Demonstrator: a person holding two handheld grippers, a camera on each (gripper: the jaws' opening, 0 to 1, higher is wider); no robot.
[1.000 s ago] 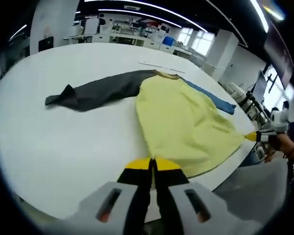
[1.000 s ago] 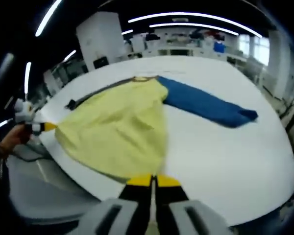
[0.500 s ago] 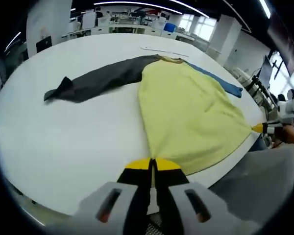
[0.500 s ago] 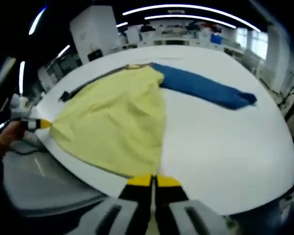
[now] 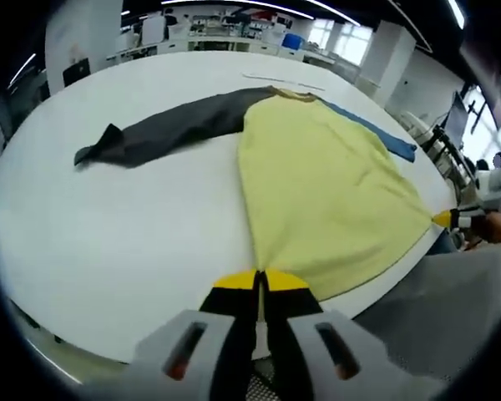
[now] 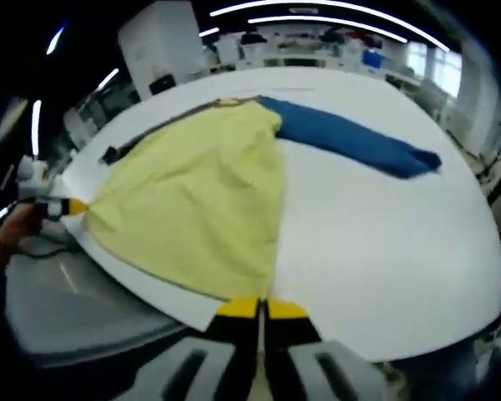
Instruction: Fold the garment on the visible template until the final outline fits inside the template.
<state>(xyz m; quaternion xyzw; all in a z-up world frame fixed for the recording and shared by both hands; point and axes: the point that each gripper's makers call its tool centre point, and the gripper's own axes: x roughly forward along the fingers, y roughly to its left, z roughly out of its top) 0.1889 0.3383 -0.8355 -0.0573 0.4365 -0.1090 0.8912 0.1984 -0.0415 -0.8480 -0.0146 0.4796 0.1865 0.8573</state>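
A: Progress looks early to me. The garment (image 5: 317, 180) lies spread flat on the white tabletop (image 5: 117, 225), with no fold made, and I cannot make out a template outline beneath it.

B: So the whole folding is left. What holds it?

A: The left hand-held gripper (image 5: 259, 282) has its jaws pressed together on one hem corner at the near edge of the tabletop. The right hand-held gripper (image 6: 260, 307) is pinching the other hem corner the same way, and the hem is stretched between them.

B: And the garment itself, left to right?

A: A dark grey sleeve (image 5: 163, 135) reaches out to the left, then a pale yellow body, smooth and taut, then a blue sleeve (image 6: 351, 144) stretched to the right. The collar (image 5: 288, 94) points away, toward the far side.
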